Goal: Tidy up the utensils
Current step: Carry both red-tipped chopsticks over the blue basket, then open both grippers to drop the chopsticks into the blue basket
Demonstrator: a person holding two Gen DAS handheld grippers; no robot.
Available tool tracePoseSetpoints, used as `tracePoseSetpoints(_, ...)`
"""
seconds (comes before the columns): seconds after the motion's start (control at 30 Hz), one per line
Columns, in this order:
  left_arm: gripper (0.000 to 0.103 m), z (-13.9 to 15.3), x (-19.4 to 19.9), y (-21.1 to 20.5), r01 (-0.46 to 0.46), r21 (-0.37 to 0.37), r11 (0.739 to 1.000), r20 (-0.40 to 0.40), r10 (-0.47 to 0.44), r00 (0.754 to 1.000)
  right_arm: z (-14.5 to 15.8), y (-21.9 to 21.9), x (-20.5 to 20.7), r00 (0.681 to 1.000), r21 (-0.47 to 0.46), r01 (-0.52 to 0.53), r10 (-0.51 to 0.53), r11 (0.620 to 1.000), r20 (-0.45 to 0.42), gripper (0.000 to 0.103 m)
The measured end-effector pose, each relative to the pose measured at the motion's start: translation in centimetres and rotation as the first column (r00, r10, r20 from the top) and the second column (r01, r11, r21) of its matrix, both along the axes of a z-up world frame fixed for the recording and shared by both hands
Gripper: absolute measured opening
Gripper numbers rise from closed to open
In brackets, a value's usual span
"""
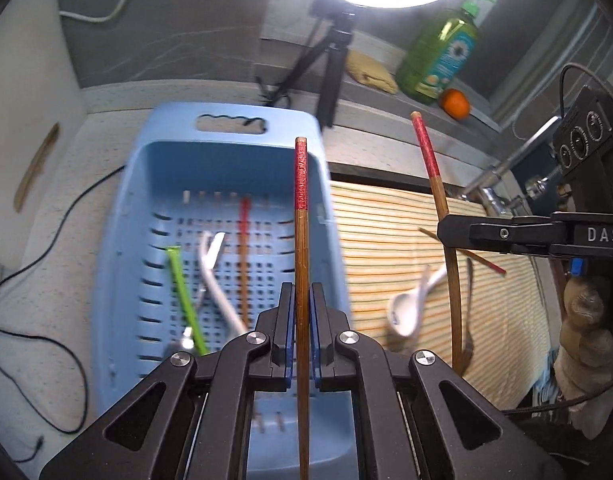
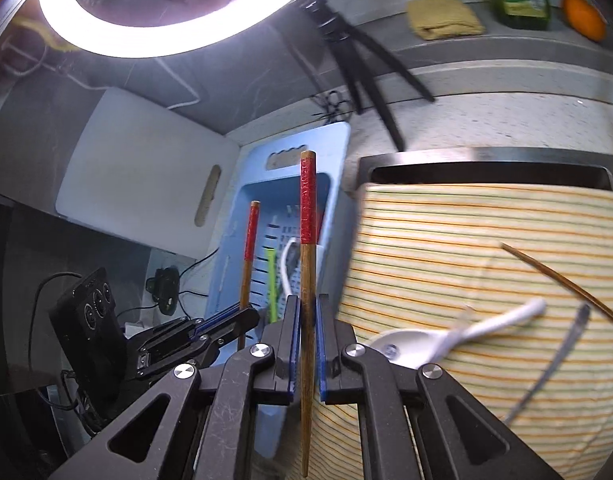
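- The blue basket [image 1: 118,280] is your target: it sits on the speckled counter just left of the striped mat [image 1: 386,216], and already holds a green-handled utensil [image 1: 185,292], a white spoon [image 1: 214,280] and one red-topped chopstick [image 1: 244,240]. Its slotted floor could catch a thin tip, so judge it best to lay sticks flat along it.
- The striped mat covers the sink area and still carries a white ceramic spoon [image 2: 446,340], a grey metal utensil [image 2: 554,364] and another chopstick [image 2: 562,280]. The ceramic spoon looks smooth, heavier and breakable; take it at the handle's mid-length and set it down, rather than drop it.
- Your left gripper [image 1: 302,312] is clamped on a chopstick [image 1: 301,208], pinched along the bare wood shaft with the red-wrapped end pointing away, over the basket.
- Your right gripper [image 2: 304,332] is likewise clenched on its own chopstick [image 2: 307,208], also on the wood below the red wrap, near the basket's edge by the mat.
- Both sticks are light, stiff and narrow, and probably slick on the lacquered wood. Each is pinched at a single point, so expect it to pivot if it brushes the basket wall. A grip nearer the textured red wrap would likely slip less.
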State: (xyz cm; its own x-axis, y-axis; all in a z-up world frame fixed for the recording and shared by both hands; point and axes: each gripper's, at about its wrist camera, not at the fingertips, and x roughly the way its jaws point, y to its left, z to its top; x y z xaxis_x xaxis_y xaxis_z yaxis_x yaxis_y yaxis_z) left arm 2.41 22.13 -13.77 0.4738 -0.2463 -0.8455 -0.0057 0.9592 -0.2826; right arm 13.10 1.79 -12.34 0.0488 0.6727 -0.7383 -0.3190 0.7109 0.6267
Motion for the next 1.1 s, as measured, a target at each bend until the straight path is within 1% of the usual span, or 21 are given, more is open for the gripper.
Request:
tracePoseSetpoints(0.03,0.005,-0.2,0.0,1.0,-0.008,-0.002,1.0,-0.006,0.008,1.0,0.0,1.0,0.1,1.0,-0.005,-0.007,0.007,1.0,0.004,0.007)
tracePoseSetpoints(0.2,0.005,-1.1,0.3,3.3,-0.041,0.008,0.999,-0.027,0.041,0.999,-1.3,4.8,0.6,1.0,-0.02,-0.024,0.024,1.0,0.0,0.007)
tracePoseSetpoints(0.4,0.005,-2.2,1.1,4.8,-0.062,0.015,0.998,-0.053,0.063,0.997,-3.1,7.8,1.1,0.999,-0.054,-0.041,0.041,0.998,-0.009,0.007)
tracePoseSetpoints(0.63,0.005,-3.3,1.9,5.1,-0.071,0.018,0.997,-0.088,0.072,0.993,-5.4,9.1,1.8,0.999,-0.104,-0.041,0.037,0.994,-0.04,0.007)
tracePoseSetpoints(0.97,0.006,-4.4,2.4,5.4,-0.091,0.029,0.995,-0.131,0.094,0.987,-6.6,10.1,2.0,0.997,-0.134,-0.062,0.057,0.989,-0.047,0.008)
tracePoseSetpoints(1.1,0.008,-4.6,2.2,5.6,-0.104,0.033,0.994,-0.139,0.107,0.984,-6.7,10.3,1.8,0.997,-0.14,-0.072,0.068,0.987,-0.038,0.009)
